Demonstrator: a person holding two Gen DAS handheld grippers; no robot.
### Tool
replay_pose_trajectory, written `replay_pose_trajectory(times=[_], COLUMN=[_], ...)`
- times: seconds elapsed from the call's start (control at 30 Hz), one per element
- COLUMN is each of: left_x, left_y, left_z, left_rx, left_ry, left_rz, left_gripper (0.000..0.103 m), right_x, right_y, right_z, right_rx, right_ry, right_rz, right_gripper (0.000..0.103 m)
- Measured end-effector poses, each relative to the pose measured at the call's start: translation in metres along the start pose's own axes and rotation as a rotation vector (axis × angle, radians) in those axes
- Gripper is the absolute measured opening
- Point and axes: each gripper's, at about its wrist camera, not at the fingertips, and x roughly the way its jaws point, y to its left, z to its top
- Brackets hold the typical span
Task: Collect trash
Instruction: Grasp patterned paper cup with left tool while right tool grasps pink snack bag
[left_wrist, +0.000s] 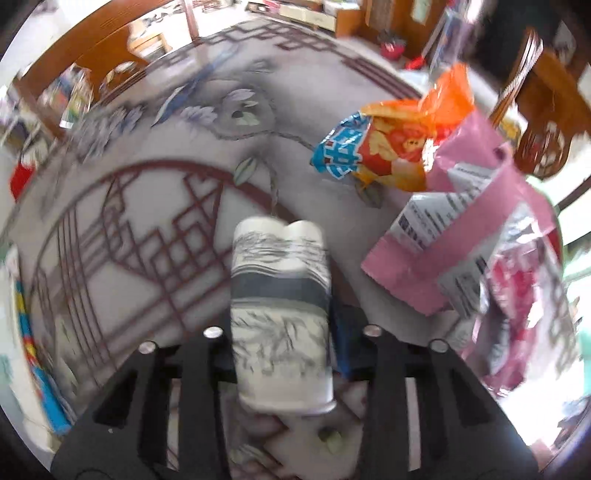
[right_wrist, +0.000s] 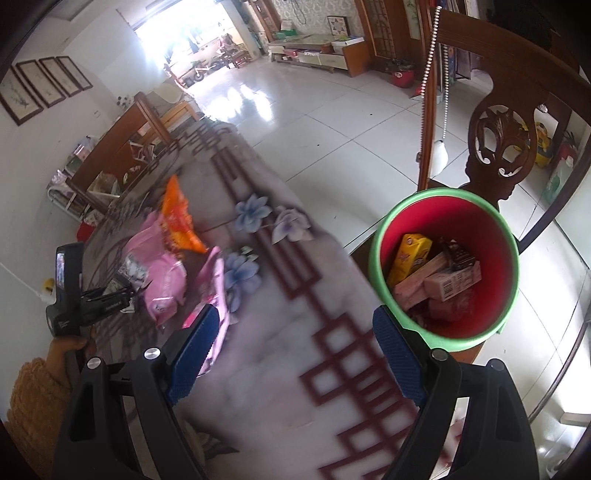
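Observation:
My left gripper (left_wrist: 284, 321) is shut on a crushed white paper cup (left_wrist: 280, 295) with grey printing, held above the patterned table. It also shows in the right wrist view (right_wrist: 110, 295), far left. An orange snack bag (left_wrist: 391, 144) and pink wrappers (left_wrist: 469, 229) lie on the table to its right; they show in the right wrist view as the orange bag (right_wrist: 179, 221) and pink bags (right_wrist: 162, 280). My right gripper (right_wrist: 291, 350) is open and empty above the table, beside a red bin with a green rim (right_wrist: 376, 258) holding several cartons and wrappers.
The table (right_wrist: 280, 332) has a floral and red lattice cloth. The bin stands off the table's right edge, in front of a carved wooden chair (right_wrist: 506, 147). Another chair (left_wrist: 535, 110) stands at the far right. A white tiled floor lies beyond.

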Motion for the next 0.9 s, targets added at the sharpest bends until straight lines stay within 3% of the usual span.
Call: replay_pose_trajectory(times=[0.27,0.43,0.73,0.9], left_x=[-0.049,-0.059,-0.073,-0.09], left_y=[0.011,0.028,0.039,0.037], left_z=[-0.076,-0.108,-0.137,-0.148], left_rx=[-0.168,-0.268,-0.404,-0.527], left_ry=[-0.038,-0.032,-0.052,-0.08], left_rz=[-0.1,-0.128,-0.115,-0.084], left_gripper=[0.033,0.033,0.033,0.033], right_x=[0.034,0.055,0.094,0.129], right_y=[0.044,0.082,0.139,0.146], right_z=[-0.011,-0.015,0.037,0.056], right_rx=[-0.028,-0.098,-0.143,-0.155], right_ry=[0.066,0.094,0.045,0.136], right_rz=[0.041,0.077,0.144,0.188], right_gripper=[0.082,0.082,0.092,0.093])
